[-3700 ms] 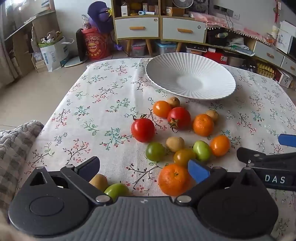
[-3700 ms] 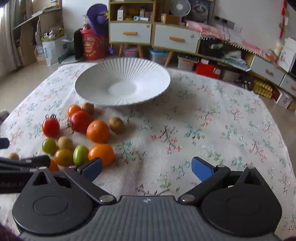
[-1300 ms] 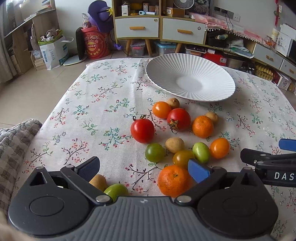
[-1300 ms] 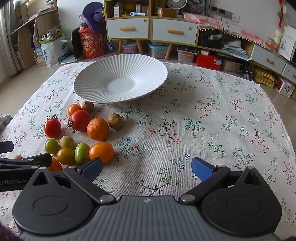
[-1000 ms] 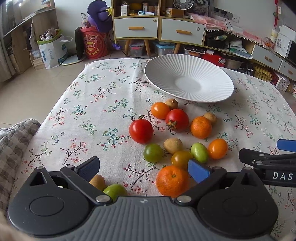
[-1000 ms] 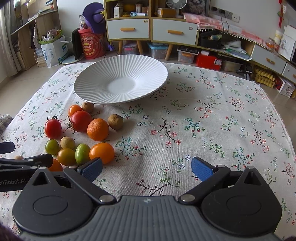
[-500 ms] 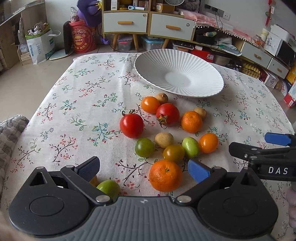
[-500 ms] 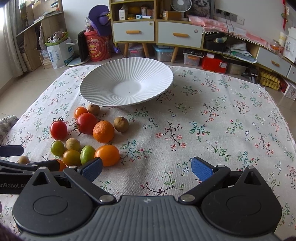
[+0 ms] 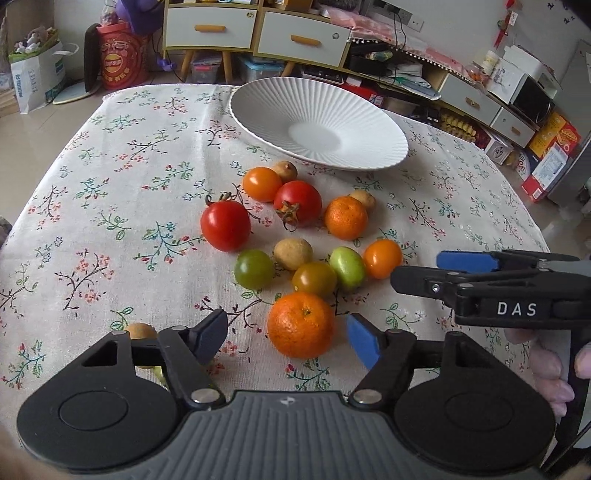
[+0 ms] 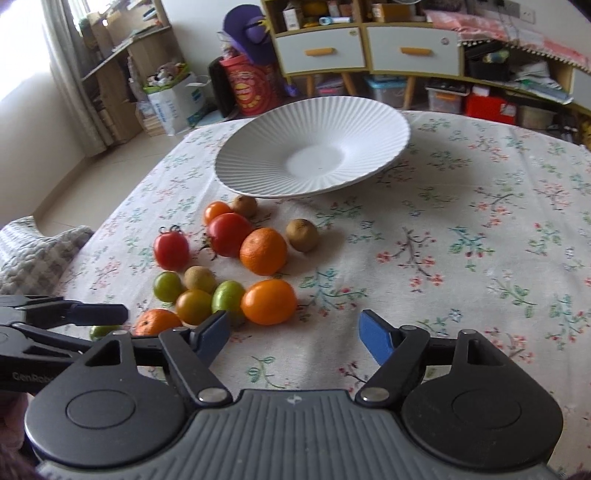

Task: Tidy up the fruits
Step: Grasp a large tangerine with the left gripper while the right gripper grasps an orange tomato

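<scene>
A white ribbed plate (image 9: 258, 110) (image 10: 258, 173) sits empty at the far side of the floral tablecloth. Several tomatoes, tangerines and small brown fruits lie in a cluster in front of it. My left gripper (image 9: 288, 341) is open, its jaws on either side of a large tangerine (image 9: 300, 325) without touching it. My right gripper (image 10: 295, 338) is open and empty, just in front of an orange tomato (image 10: 269, 301). The right gripper also shows in the left wrist view (image 9: 428, 267), at the right of the cluster. Two red tomatoes (image 9: 225, 225) (image 9: 298, 202) lie nearer the plate.
A brown fruit (image 9: 139, 330) and a green one lie by my left finger, partly hidden. A grey checked cloth (image 10: 33, 247) hangs at the table's left edge. Cabinets (image 9: 255, 29), boxes and a red bucket (image 9: 120, 64) stand beyond the table.
Both grippers have moved forward toward the fruit cluster. The large tangerine now sits between my left jaws. The right gripper has swung left toward the orange tomato. No fruit has moved.
</scene>
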`<state>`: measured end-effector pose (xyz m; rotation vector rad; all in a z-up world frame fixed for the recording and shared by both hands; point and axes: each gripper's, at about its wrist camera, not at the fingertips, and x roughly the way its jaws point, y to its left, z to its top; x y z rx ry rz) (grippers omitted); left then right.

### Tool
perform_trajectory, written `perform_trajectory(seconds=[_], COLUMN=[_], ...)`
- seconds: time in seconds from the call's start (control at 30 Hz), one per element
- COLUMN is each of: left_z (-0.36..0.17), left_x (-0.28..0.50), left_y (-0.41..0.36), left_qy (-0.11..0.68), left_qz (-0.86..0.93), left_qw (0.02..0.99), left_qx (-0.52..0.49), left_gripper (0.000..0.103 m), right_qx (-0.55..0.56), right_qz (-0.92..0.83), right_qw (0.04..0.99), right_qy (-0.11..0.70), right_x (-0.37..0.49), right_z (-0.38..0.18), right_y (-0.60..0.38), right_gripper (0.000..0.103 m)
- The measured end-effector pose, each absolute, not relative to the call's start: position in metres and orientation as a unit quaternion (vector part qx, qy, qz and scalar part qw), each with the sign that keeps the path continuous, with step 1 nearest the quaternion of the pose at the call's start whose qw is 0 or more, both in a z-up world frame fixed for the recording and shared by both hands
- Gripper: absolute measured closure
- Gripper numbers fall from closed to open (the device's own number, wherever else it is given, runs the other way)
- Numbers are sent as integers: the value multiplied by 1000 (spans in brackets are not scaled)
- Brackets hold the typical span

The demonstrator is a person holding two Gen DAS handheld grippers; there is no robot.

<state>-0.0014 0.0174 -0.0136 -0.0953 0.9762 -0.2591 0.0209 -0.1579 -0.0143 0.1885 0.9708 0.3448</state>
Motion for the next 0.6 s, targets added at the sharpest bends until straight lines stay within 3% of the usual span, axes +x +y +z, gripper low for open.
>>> perform_trajectory(seconds=[0.27,0.6], left_z=[-23,-24], left_x=[1,2], left_y=[13,11], left_qy=[477,467], left_qz=[-137,-142], left_qw=[867,872], left_qx=[-41,-39], left_gripper=[62,69], right_qx=[60,55], right_qz=[196,220], right_qw=[868,871], right_qy=[453,435], right_x=[20,22], right_z=[-18,-23], right_y=[-147,-148], right_gripper=[49,56])
